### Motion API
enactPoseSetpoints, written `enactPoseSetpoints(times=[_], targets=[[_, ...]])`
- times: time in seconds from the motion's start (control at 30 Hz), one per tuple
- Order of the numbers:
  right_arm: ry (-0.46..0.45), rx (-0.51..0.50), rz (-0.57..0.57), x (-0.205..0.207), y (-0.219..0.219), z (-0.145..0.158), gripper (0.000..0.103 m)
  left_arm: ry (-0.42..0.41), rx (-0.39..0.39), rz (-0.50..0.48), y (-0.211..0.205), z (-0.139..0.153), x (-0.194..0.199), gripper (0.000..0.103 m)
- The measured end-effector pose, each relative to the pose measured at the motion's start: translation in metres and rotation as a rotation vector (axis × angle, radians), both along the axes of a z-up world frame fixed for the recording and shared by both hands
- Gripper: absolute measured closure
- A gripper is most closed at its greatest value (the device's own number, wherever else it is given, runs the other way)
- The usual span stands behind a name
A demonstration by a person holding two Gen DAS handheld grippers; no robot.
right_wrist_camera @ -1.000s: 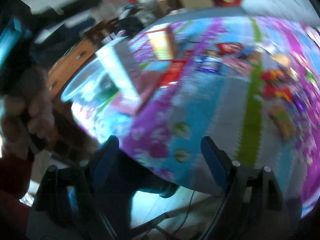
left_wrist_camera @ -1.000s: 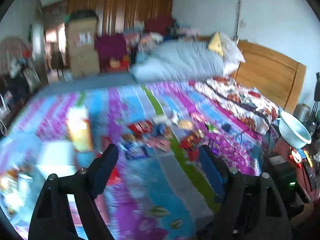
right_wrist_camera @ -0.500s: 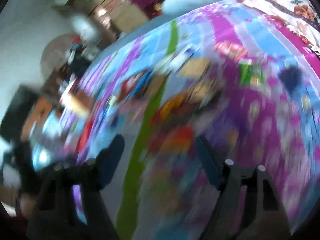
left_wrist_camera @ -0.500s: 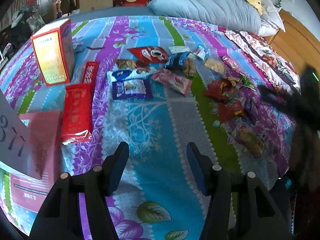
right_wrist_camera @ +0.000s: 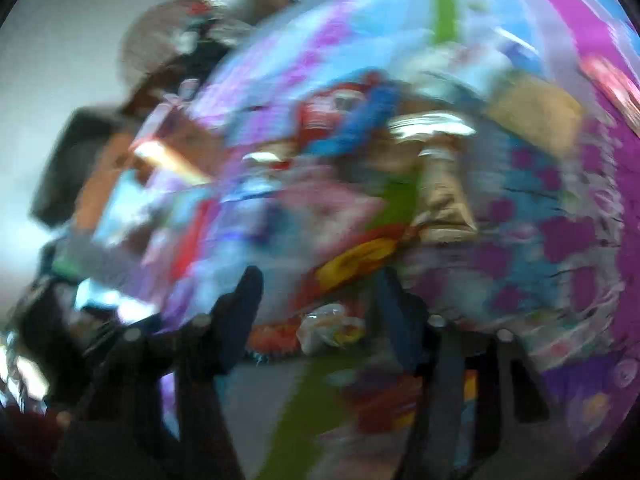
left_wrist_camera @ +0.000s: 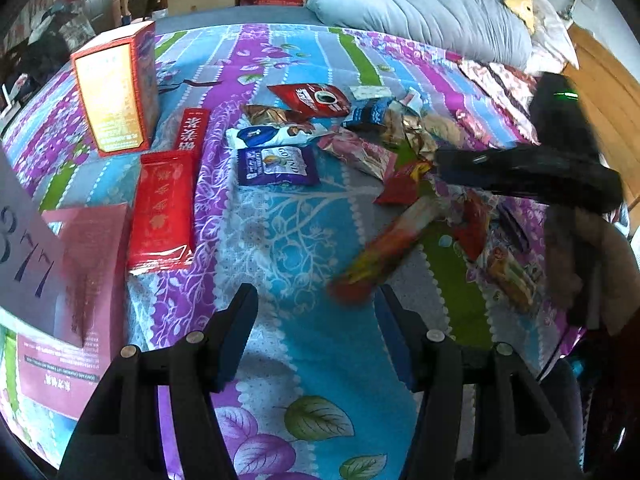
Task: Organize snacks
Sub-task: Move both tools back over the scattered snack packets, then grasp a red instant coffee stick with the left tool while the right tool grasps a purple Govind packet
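Several snack packets lie scattered on a colourful bedspread (left_wrist_camera: 304,224): a purple pouch (left_wrist_camera: 276,166), a red coffee bag (left_wrist_camera: 316,98), a pink packet (left_wrist_camera: 360,152) and a blurred red and yellow packet (left_wrist_camera: 384,248). My left gripper (left_wrist_camera: 314,308) is open and empty above the bedspread. My right gripper (right_wrist_camera: 316,292) is open over a red and yellow packet (right_wrist_camera: 356,260); its view is badly blurred. The right gripper also shows in the left wrist view (left_wrist_camera: 520,172), low over the packets at right.
An orange and red carton (left_wrist_camera: 116,88) stands at the left. Flat red boxes (left_wrist_camera: 164,208) and a pink box (left_wrist_camera: 68,300) lie near it. A grey duvet (left_wrist_camera: 432,12) and a wooden headboard (left_wrist_camera: 600,92) are at the far end.
The left gripper has come a little closer to the bedspread. The right gripper has swung in over the packets at right, and a red and yellow packet there is blurred by motion.
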State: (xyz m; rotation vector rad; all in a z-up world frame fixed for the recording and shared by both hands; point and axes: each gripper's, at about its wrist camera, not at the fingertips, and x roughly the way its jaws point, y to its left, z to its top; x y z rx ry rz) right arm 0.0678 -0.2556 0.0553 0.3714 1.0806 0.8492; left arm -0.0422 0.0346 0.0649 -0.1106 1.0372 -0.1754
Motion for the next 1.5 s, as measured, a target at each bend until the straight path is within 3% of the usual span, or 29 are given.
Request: enactPoseSetpoints(times=[0.2, 0.43, 0.5, 0.8, 0.83, 0.87, 0.9, 1.0, 1.17, 1.37, 1.5], targets=[[-0.041, -0.125, -0.157, -0.032, -0.055, 0.014, 0.042, 0.0, 0.005, 0.009, 0.011, -0.007, -0.014, 0.039], [-0.029, -0.094, -0.305, -0.065, -0.101, 0.002, 0.042, -0.059, 0.005, -0.146, -0.007, -0.007, -0.01, 0.039], [-0.001, -0.081, -0.34, -0.074, -0.109, -0.005, 0.042, -0.068, 0.018, -0.194, -0.018, -0.012, -0.001, 0.034], [0.036, -0.088, -0.321, -0.091, -0.107, -0.019, 0.042, -0.03, 0.129, -0.314, -0.063, -0.058, 0.031, 0.031], [0.032, -0.09, -0.321, -0.091, -0.105, -0.02, 0.042, -0.036, 0.127, -0.308, -0.063, -0.057, 0.029, 0.037], [0.023, -0.095, -0.322, -0.092, -0.104, -0.02, 0.042, -0.04, 0.129, -0.298, -0.063, -0.056, 0.029, 0.061], [0.006, -0.107, -0.325, -0.092, -0.103, -0.018, 0.042, -0.046, 0.132, -0.295, -0.063, -0.053, 0.027, 0.068], [-0.055, -0.173, -0.346, -0.091, -0.101, -0.012, 0.042, -0.044, 0.156, -0.306, -0.065, -0.05, 0.018, 0.071], [-0.213, -0.411, -0.33, -0.074, -0.09, -0.006, 0.042, -0.037, 0.114, -0.277, -0.058, -0.037, 0.003, 0.072], [-0.154, -0.528, -0.255, -0.038, -0.087, -0.041, 0.038, -0.052, 0.053, -0.218, -0.045, -0.017, -0.003, 0.072], [-0.188, -0.572, -0.243, -0.04, -0.083, -0.043, 0.039, -0.052, 0.043, -0.194, -0.04, -0.012, -0.001, 0.072]])
